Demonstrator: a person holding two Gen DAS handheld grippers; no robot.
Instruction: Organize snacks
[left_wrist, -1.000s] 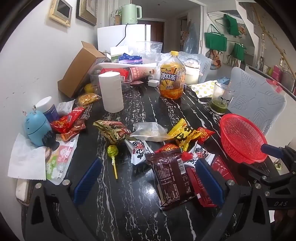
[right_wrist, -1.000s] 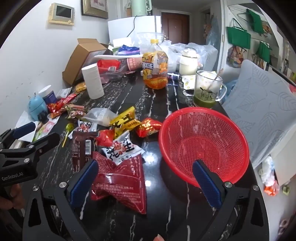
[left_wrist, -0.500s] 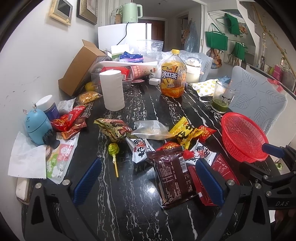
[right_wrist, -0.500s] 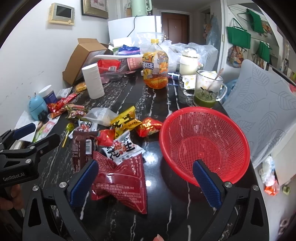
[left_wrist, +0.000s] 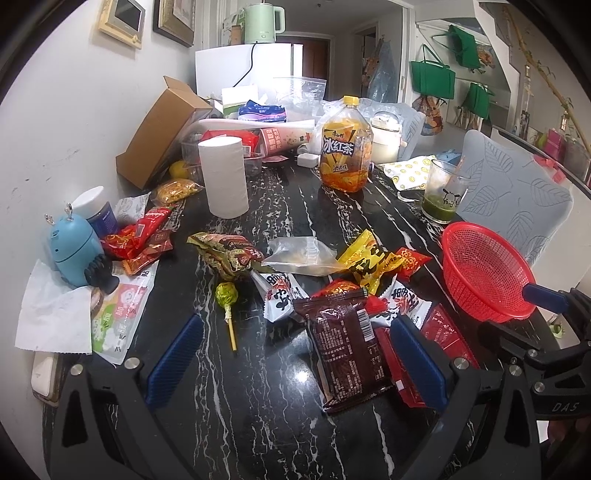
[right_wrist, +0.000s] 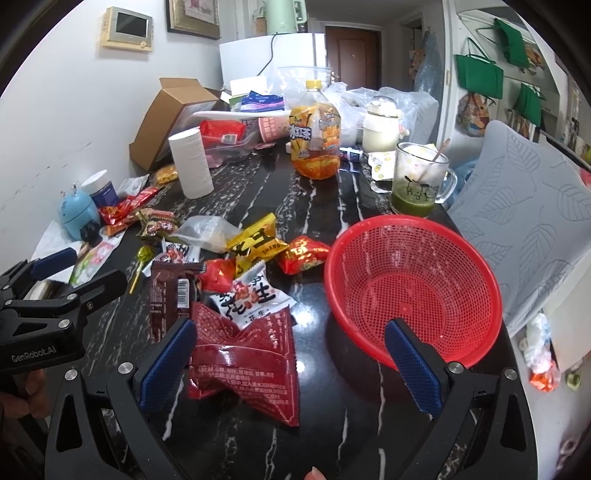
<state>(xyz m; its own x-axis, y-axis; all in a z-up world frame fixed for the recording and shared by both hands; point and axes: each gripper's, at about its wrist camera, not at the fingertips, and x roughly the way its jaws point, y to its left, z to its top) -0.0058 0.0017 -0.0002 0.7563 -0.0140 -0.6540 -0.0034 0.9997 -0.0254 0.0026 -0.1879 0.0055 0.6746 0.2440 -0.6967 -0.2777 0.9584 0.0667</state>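
Note:
Several snack packets lie in a heap on the black marble table (left_wrist: 258, 406): a dark brown packet (left_wrist: 347, 347), a yellow packet (left_wrist: 364, 260), a green lollipop (left_wrist: 226, 295), and a large red packet (right_wrist: 243, 358). An empty red basket (right_wrist: 413, 291) stands at the right; it also shows in the left wrist view (left_wrist: 484, 273). My left gripper (left_wrist: 295, 354) is open and empty, low over the table before the brown packet. My right gripper (right_wrist: 291, 365) is open and empty, straddling the large red packet and the basket's near rim.
A tea bottle (left_wrist: 345, 147), paper roll (left_wrist: 223, 177), cardboard box (left_wrist: 159, 133) and glass mug of green drink (right_wrist: 419, 181) stand further back. A blue gadget (left_wrist: 75, 251) and more packets lie at the left edge. A grey cushioned chair (right_wrist: 535, 206) is to the right.
The left gripper has drawn slightly closer to the snack heap. The right gripper and the objects have stayed almost still.

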